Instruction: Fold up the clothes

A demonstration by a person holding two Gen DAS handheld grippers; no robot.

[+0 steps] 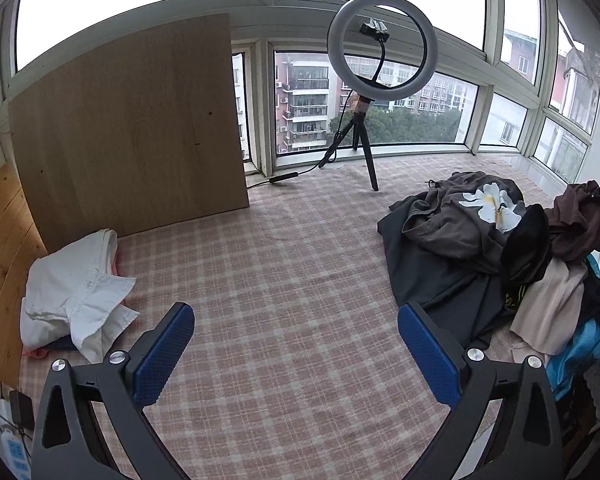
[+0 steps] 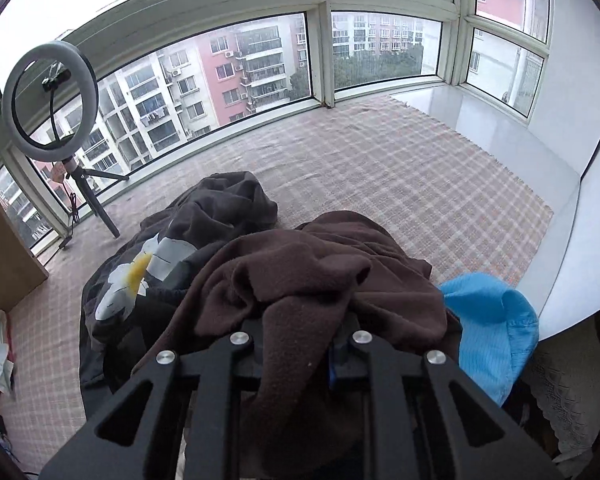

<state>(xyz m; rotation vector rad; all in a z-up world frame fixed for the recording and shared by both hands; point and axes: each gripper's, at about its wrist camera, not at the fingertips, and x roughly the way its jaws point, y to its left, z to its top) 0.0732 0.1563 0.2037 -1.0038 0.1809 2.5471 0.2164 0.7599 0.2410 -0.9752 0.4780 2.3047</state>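
Right wrist view: your right gripper (image 2: 302, 344) is clamped on a fold of the brown garment (image 2: 312, 276), the cloth bunched between the jaws and draping over the frame. You hold it by one fold, probably so it can be lifted clear of the heap without dragging its neighbours. Beside it lies the dark garment (image 2: 204, 216) with the white flower print, and a blue cloth (image 2: 488, 320) hangs at the right edge of the mat (image 2: 420, 168), next to the white sill (image 2: 560, 240).

From the left wrist, your left gripper (image 1: 296, 344) hangs with its blue pads (image 1: 164, 352) wide apart over the bare middle of the mat, holding nothing. That open patch looks like the working space, kept free for spreading one garment flat. The unsorted pile (image 1: 480, 240) sits along the mat's right side; a white folded shirt (image 1: 76, 296) rests at the left edge, against the foot of the wooden board (image 1: 128, 128), which reads as the finished stack kept well apart from the heap. The ring light (image 1: 382, 46) on its tripod stands at the far edge by the window.

You appear to be early on: one piece done, many left. Next you would likely bring the brown garment to the middle and take a second corner with the left gripper. Watch for the garment snagging the dark one.
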